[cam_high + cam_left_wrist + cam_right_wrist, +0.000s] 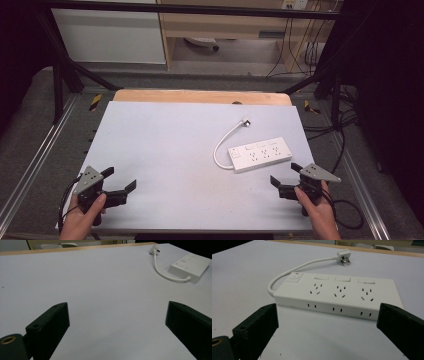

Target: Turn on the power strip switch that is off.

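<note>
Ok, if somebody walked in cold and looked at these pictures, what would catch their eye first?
Probably the white power strip, lying flat on the right half of the pale table, its short cord curling back to a loose plug. Next, the two black grippers at the near edge: the left gripper and the right gripper, both open, the right one just short of the strip.

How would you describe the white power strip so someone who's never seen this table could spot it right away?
Start at the pale grey table and look to its right half, just beyond the right hand-held gripper. There lies the power strip, a flat white block with a switch at one end and rows of sockets. A short white cable curves from it to a plug.
</note>
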The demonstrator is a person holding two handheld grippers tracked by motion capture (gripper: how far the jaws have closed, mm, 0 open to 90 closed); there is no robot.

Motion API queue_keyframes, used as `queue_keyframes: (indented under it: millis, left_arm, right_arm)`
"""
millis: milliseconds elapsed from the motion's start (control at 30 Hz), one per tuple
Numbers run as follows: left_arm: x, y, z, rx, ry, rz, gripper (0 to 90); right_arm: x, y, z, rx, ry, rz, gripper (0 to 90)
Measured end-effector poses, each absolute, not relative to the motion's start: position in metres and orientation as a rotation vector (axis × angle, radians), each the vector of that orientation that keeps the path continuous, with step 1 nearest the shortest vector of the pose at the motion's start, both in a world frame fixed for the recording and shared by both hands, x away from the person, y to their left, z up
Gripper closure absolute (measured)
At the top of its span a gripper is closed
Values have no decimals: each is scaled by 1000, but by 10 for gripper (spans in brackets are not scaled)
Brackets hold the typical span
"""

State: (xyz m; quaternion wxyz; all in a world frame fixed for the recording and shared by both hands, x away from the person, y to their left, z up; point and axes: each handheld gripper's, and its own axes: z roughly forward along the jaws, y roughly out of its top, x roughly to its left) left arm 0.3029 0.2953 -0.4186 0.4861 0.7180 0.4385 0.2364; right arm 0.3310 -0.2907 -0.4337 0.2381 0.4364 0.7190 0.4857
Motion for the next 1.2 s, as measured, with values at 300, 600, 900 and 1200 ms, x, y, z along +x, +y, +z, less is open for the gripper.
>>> queue_keyframes:
  millis: [300, 600, 900, 1200]
  left_arm:
    - [303, 294, -419, 1753, 1063, 573, 54]
    - [303, 294, -419, 1757, 1056, 570, 54]
    - [303, 293, -419, 1761, 1047, 569, 54]
    - [302, 293, -420, 1762, 1050, 567, 55]
  right_arm:
    - [330, -292, -432, 1196, 1965, 1347, 36]
    - [326, -293, -425, 1190, 1955, 1358, 33]
    - [324, -292, -420, 1184, 1945, 1370, 32]
    - [321, -292, -414, 1185, 1940, 1394, 26]
